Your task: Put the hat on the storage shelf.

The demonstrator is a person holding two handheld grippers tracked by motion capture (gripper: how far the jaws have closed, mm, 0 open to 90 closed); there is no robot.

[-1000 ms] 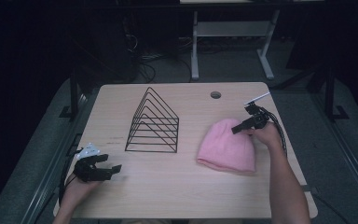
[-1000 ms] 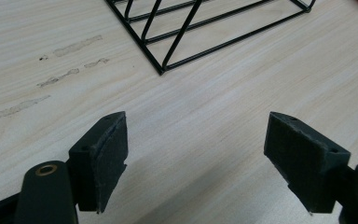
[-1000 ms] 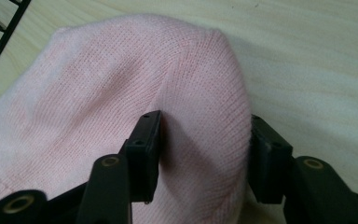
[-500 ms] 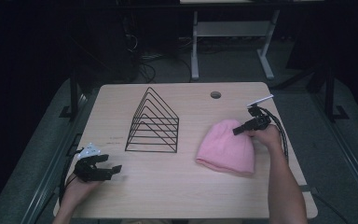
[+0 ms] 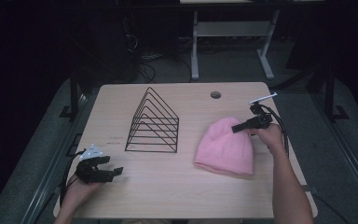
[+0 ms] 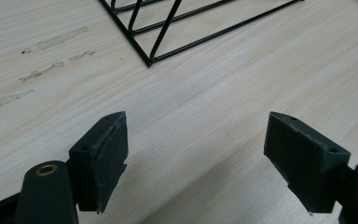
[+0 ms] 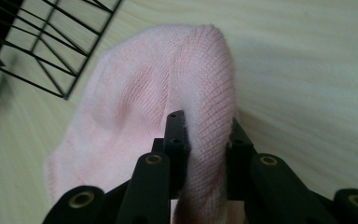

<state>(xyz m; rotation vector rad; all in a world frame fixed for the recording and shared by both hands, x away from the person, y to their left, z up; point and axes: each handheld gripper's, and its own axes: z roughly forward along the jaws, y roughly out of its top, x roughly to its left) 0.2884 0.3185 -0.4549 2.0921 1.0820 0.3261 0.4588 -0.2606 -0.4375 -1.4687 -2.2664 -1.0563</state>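
A pink knit hat (image 5: 224, 146) lies on the right half of the wooden table (image 5: 177, 191). My right gripper (image 5: 237, 128) sits at the hat's far right edge; its jaws have just been closing and now pinch a raised fold of the pink hat (image 7: 182, 98) between the pads (image 7: 175, 135). My left gripper (image 5: 111, 166) rests on the table near the front left corner, held by a hand. Its jaws stand wide apart with bare wood between the pads (image 6: 103, 154).
A black wire rack (image 5: 154, 122) shaped like a triangle stands on the table's middle, between the two grippers; its corner (image 6: 150, 60) lies ahead of the left jaws. A round cable hole (image 5: 215, 94) is near the far edge. Dark floor and desk legs lie beyond.
The right gripper's jaws have drawn together on the hat's edge, and the hat's top has bunched up slightly. The left gripper has stayed put.
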